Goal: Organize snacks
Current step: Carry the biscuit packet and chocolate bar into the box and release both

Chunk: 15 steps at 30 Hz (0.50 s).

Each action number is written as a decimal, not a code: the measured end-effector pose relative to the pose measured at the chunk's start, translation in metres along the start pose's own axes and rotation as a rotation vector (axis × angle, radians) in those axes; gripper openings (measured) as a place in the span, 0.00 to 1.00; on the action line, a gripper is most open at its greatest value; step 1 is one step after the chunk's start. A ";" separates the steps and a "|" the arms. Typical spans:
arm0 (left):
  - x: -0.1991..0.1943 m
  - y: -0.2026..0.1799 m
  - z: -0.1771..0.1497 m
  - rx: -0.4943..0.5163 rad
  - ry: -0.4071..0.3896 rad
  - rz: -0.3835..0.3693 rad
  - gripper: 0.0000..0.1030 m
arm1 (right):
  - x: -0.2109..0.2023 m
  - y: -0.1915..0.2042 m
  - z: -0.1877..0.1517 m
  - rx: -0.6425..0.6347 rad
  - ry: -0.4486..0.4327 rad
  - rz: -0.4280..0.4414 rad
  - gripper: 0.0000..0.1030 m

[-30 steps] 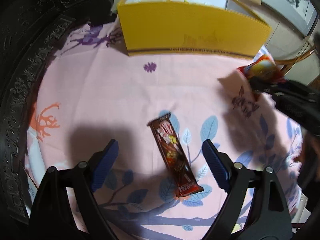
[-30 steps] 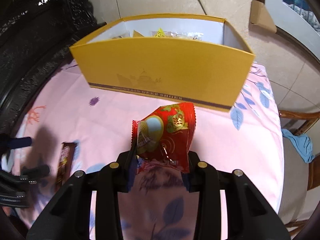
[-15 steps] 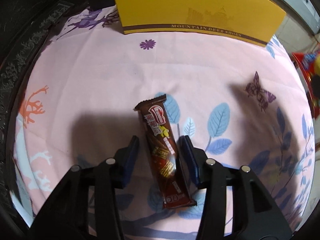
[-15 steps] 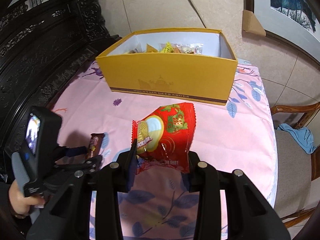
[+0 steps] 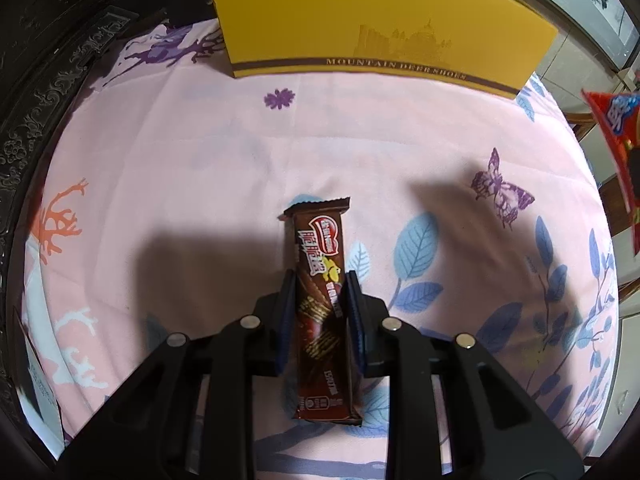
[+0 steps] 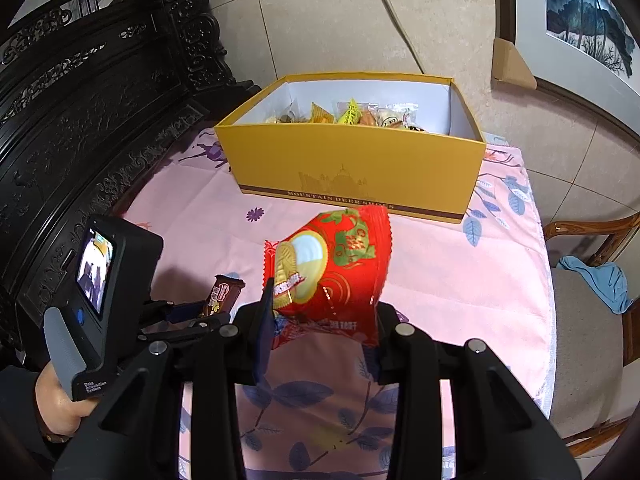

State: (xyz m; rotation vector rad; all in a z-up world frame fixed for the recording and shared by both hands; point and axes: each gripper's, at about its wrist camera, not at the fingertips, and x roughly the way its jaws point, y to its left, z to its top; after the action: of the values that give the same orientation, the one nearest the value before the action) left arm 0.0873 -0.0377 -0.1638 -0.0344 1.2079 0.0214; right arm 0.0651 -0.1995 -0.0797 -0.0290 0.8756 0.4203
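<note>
Pink tablecloth (image 5: pixel 224 168), brown chocolate bar (image 5: pixel 322 308)

We see the box (image 6: pixel 352 176) at the far end of the tablecloth (image 6: pixel 440 272), with snack packets (image 6: pixel 372 114) inside it. The chocolate bar (image 5: pixel 320 300) lies nearer us, before the box; a chair (image 6: pixel 588 320) stands right of the table.

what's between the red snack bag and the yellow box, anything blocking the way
Nothing visible stands in the way. The right gripper holds the red snack bag above the pink tablecloth, and the cloth between it and the yellow box is bare. The box is open on top; its near wall must be cleared.
</note>
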 end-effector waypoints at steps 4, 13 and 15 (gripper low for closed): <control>-0.012 0.004 0.008 -0.016 -0.026 -0.009 0.23 | 0.001 0.001 0.001 -0.001 0.002 -0.001 0.37; -0.043 0.007 0.041 -0.020 -0.115 -0.037 0.23 | 0.003 0.000 0.008 0.000 0.002 -0.005 0.37; -0.049 0.005 0.049 -0.016 -0.133 -0.042 0.23 | 0.003 -0.002 0.012 0.004 0.002 -0.008 0.37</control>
State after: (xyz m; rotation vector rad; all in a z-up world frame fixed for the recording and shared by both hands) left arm 0.1157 -0.0309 -0.1008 -0.0716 1.0742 -0.0031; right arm 0.0768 -0.1976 -0.0744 -0.0298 0.8782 0.4112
